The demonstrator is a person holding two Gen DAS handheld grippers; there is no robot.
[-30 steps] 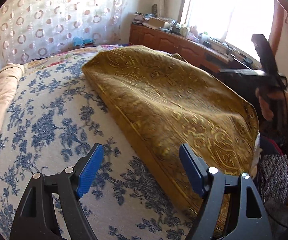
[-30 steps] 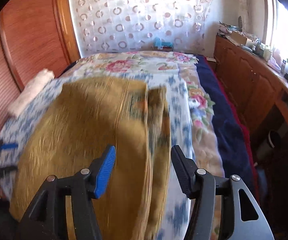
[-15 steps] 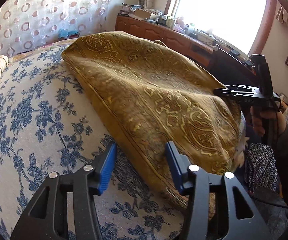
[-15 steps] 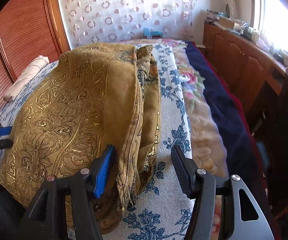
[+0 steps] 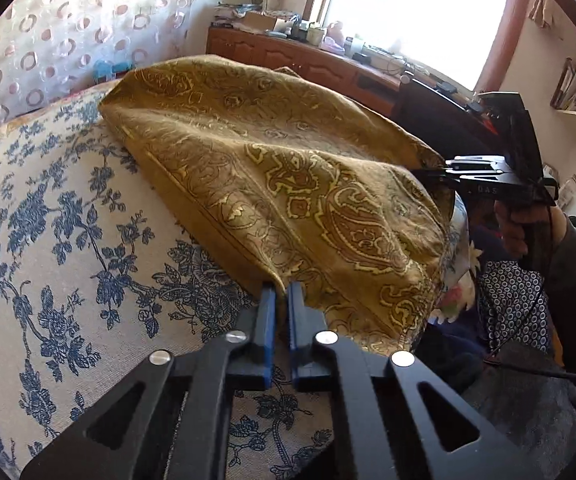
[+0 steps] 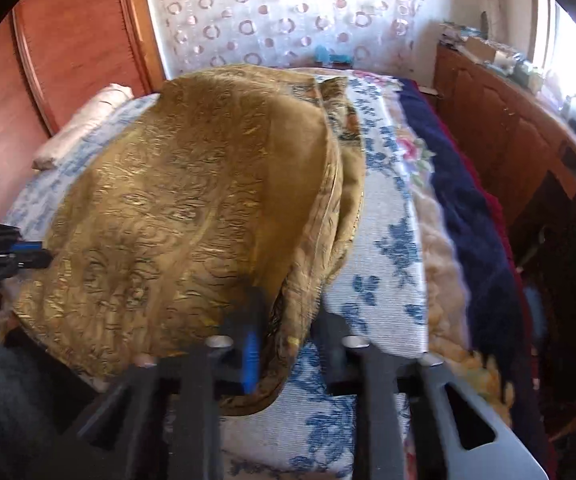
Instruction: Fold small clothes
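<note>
Both tongs have just closed on the near corners of the gold paisley cloth (image 5: 288, 184) lying on the bed (image 5: 68, 240): left tongs (image 5: 281, 292), right tongs (image 6: 284, 320). A fold can begin.

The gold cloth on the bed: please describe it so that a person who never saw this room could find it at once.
Look at the bed, covered by a white sheet with blue flowers. On the sheet lies the gold cloth, folded, with a paisley pattern. It is the only gold thing there, and both the left gripper and the right gripper pinch its near edge.
</note>
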